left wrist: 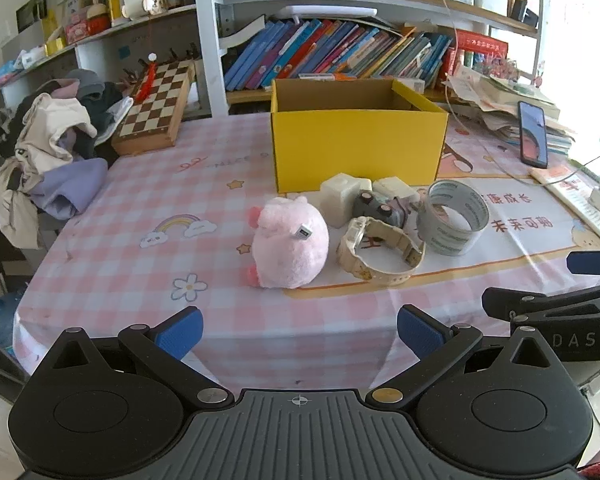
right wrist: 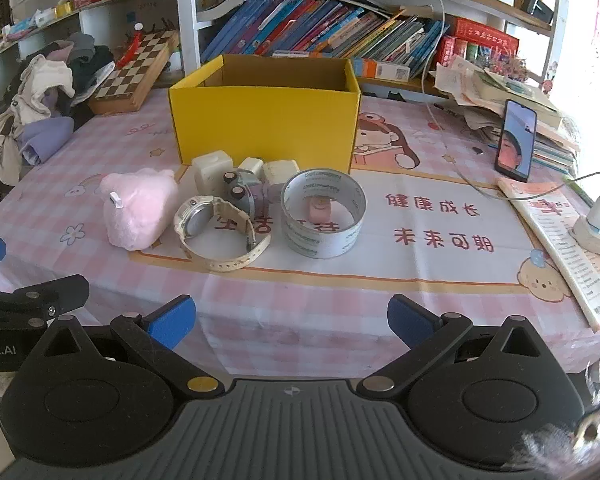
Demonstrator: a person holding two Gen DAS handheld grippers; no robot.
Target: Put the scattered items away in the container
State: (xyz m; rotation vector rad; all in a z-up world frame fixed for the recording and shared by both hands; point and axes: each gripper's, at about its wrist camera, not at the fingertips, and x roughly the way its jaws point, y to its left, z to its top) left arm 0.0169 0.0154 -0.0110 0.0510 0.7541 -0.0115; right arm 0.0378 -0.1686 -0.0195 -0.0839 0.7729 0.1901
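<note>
Both my grippers hang over the near edge of the counter, and both are empty. The left gripper has its fingers wide apart, and the right gripper too. I judge that the first pick is not yet begun.

Past them, near the middle of the counter, the items lie close together: a pink plush, a watch, a tape roll with a small pink thing inside it, and behind these some white blocks and a grey piece.

The yellow box stands open just behind the cluster. Its inside seems empty, as far as I see. Next I would bring the left fingers around the plush, which stands a little free.
</note>
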